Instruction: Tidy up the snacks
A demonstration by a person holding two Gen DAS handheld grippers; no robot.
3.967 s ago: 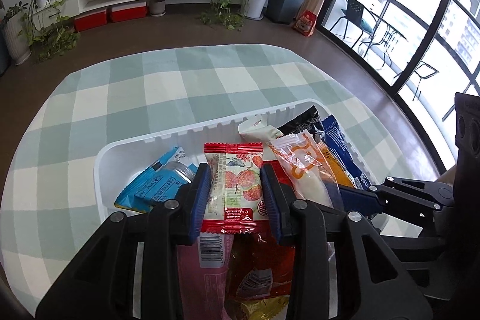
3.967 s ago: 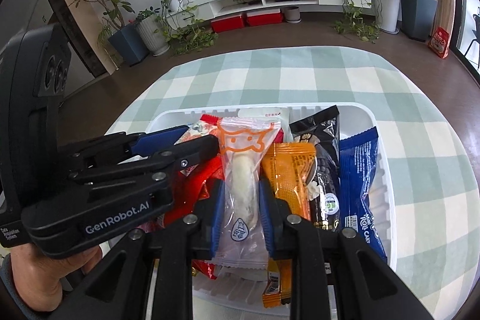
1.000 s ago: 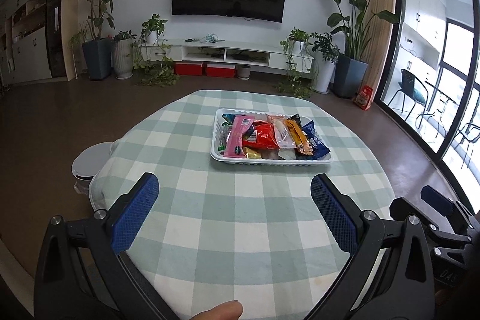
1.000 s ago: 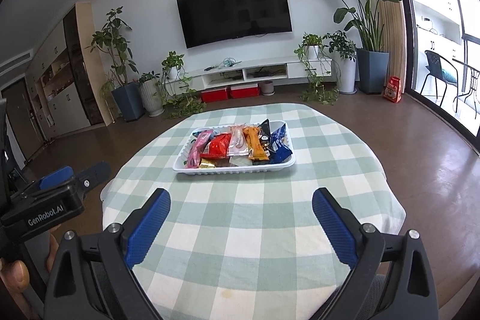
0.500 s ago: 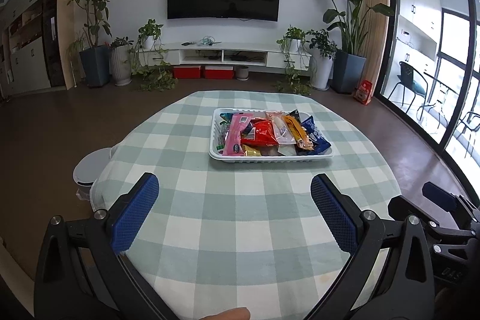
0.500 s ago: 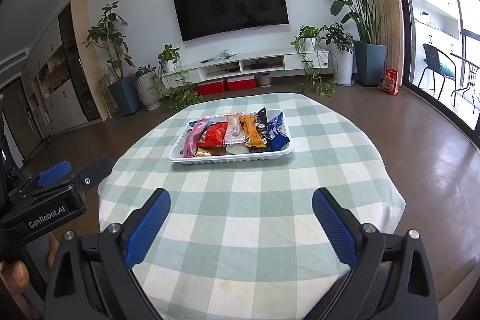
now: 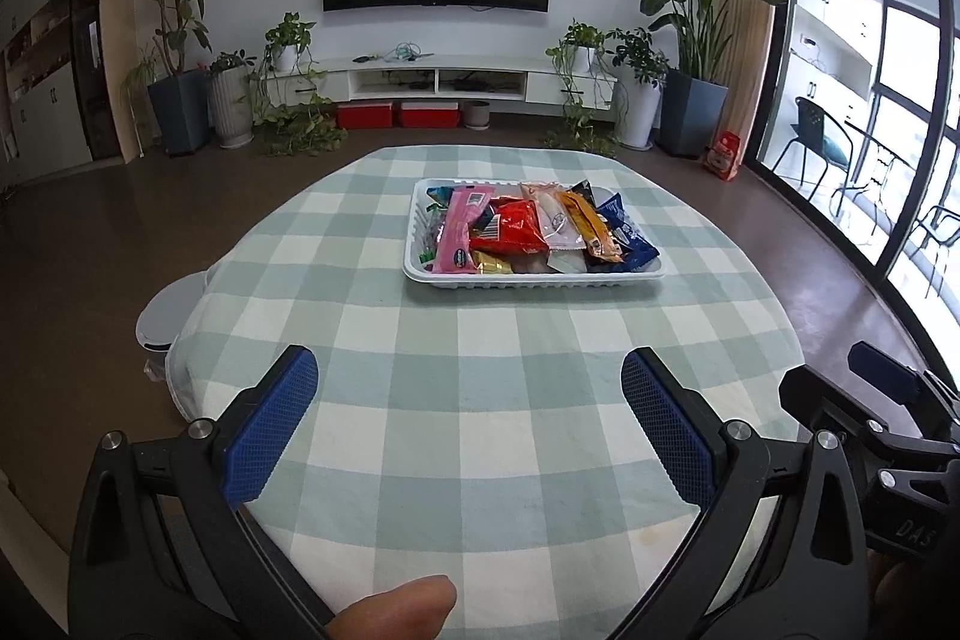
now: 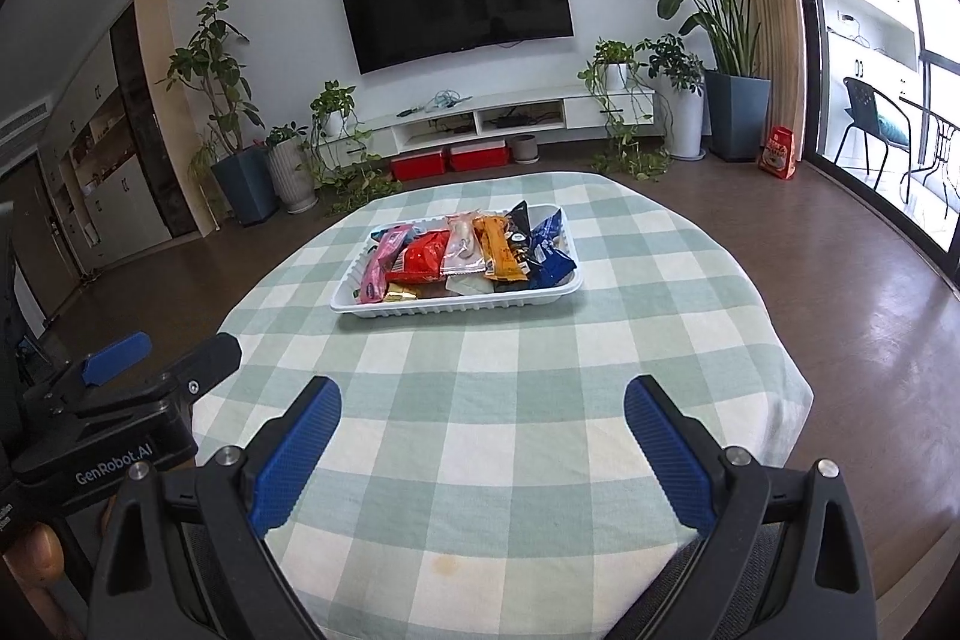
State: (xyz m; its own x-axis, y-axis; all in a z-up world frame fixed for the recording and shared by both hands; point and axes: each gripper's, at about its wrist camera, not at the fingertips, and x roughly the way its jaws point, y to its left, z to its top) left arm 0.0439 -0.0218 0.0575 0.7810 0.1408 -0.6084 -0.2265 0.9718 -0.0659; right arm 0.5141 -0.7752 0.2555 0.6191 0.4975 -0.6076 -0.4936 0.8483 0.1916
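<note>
Living room, round table under green-checked cloth [image 7: 480,400]. White tray [image 7: 534,278] sits mid-table, well apart from your tongs. Snack packets [image 7: 528,232] all lie inside tray, side by side; none on cloth. Task looks done or nearly so; at most a straightening pass left. Your left gripper [image 7: 468,418] spread wide, holding nothing. Your right gripper [image 8: 483,439] likewise spread, empty. Packets underneath mostly hidden by top ones; labels too small to read. Tray's far wall partly blocked.

- A round table [image 7: 480,400] wore a green-and-white checked cloth [image 8: 510,370].
- A white tray [image 7: 534,278] of snack packets [image 7: 510,232] sat on it toward twelve o'clock.
</note>
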